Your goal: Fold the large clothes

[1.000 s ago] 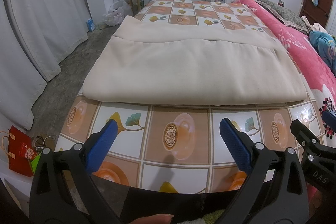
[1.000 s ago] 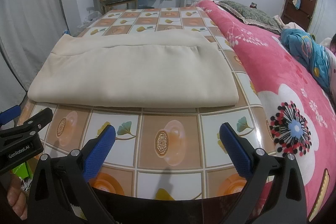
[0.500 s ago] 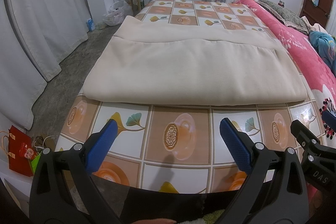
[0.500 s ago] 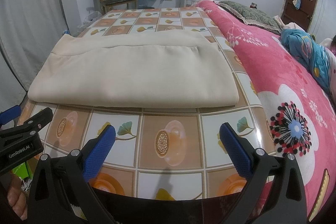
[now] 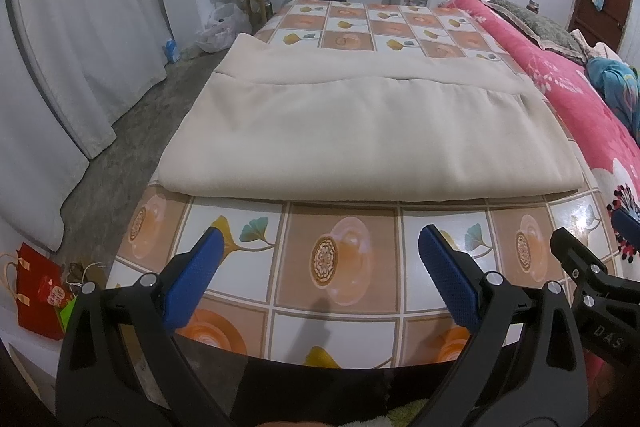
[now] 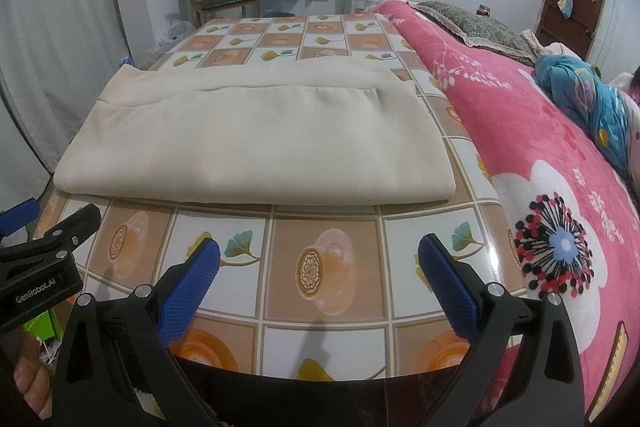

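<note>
Here my left tongs [image 5: 318, 267] and right tongs [image 6: 318, 267] gape empty; at twelve o'clock, the folded cloth [image 5: 368, 135] could slide apart if I snatch one layer.

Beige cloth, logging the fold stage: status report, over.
Left gripper open, empty. Right gripper open, empty. Beige cloth folded flat on patterned table, untouched. Nothing between grippers and cloth.

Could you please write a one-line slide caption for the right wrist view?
Open right gripper hovers over the tiled-pattern table, short of the folded beige cloth; pink floral blanket alongside.
</note>
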### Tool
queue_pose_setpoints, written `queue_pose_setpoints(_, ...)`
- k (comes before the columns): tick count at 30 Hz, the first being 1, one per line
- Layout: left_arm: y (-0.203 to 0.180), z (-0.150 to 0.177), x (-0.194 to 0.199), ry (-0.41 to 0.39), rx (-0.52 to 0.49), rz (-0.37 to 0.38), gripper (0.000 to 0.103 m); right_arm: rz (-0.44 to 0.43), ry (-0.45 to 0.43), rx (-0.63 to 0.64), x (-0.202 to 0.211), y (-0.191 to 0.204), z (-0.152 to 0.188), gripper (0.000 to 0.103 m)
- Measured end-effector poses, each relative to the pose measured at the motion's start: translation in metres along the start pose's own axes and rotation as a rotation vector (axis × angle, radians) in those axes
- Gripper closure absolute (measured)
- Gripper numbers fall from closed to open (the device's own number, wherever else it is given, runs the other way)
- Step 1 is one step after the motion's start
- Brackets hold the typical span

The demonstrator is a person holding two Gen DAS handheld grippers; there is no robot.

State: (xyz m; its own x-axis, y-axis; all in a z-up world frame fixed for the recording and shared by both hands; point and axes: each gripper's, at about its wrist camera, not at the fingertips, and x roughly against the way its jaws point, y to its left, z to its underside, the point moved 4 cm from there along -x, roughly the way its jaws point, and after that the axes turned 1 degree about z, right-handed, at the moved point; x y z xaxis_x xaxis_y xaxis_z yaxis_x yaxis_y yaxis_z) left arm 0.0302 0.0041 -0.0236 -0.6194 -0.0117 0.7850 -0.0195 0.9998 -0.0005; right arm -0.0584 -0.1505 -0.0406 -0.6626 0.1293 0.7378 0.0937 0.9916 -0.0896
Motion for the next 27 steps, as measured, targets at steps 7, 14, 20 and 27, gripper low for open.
queue_pose_setpoints(7,-0.0007,0.0004,0.0003,-0.003,-0.003,-0.001,0.009,-0.001,0.000,0.001,-0.0002,0.0003,-0.0003,0.006)
queue_pose_setpoints(14,0.0007,-0.0001,0.0010,-0.004,-0.003,-0.002,0.009,-0.001,0.000,0.002,-0.0001,0.0009,-0.0017,0.006)
queue_pose_setpoints(20,0.0004,0.0001,0.0012,-0.005,-0.004,-0.002,0.009,0.000,0.000,0.002,-0.0002,0.0009,-0.0016,0.006)
queue_pose_setpoints(27,0.0011,-0.0029,0.0042,-0.013,-0.006,-0.004,0.009,-0.001,0.001,0.002,0.0002,0.0023,-0.0037,0.006)
